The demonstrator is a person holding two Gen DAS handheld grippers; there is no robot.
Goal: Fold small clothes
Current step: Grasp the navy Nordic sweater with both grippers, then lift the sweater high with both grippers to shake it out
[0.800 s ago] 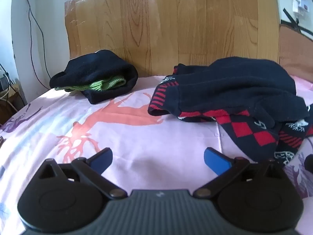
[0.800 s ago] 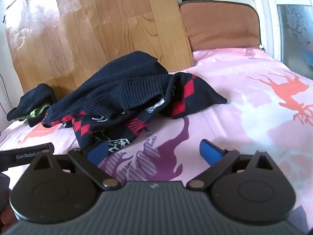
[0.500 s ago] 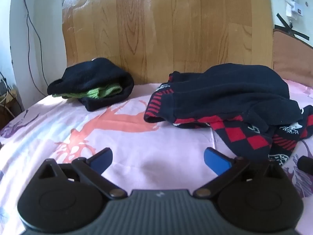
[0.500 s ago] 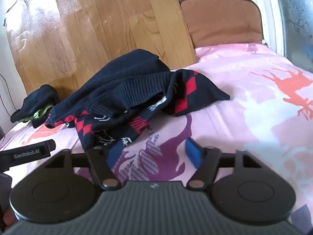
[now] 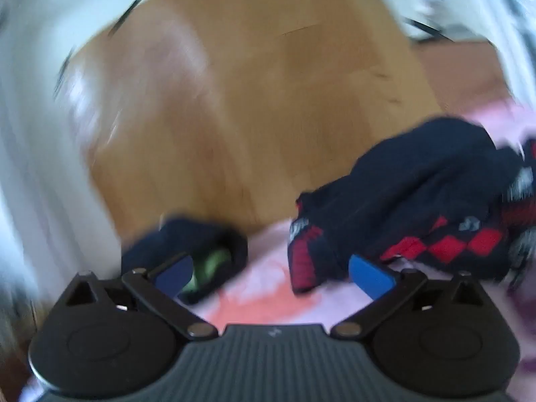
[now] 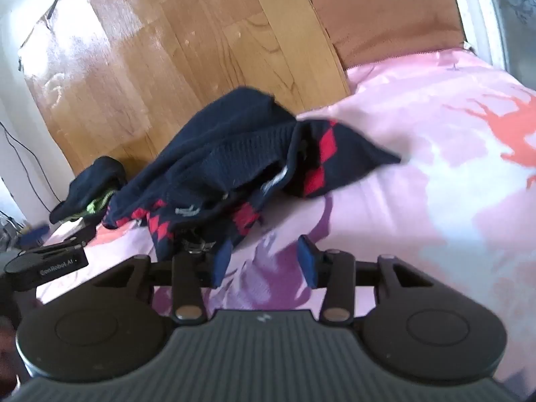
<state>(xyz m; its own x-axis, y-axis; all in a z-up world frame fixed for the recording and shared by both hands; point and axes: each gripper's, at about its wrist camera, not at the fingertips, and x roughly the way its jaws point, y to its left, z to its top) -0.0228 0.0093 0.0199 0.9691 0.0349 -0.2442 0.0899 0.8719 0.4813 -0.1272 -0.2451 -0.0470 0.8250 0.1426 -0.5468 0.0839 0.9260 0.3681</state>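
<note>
At the far left, a dark bundle point(image 6: 88, 186) with a green edge lies folded against the wooden board point(image 6: 187, 53), apparently finished. The navy-and-red sweater point(image 6: 241, 154) lies crumpled mid-bed on the pink sheet point(image 6: 435, 201), unfolded. The left gripper point(image 5: 271, 269) gapes wide, empty. The right gripper point(image 6: 264, 261), half open, holds nothing.

Crumpled sweater point(image 6: 234, 154) lies mid-frame on the bedsheet point(image 6: 418, 201); folded bundle point(image 6: 90, 184) sits left of it; wooden board point(image 6: 167, 50) stands behind both; cushion point(image 6: 385, 20) upper right.
</note>
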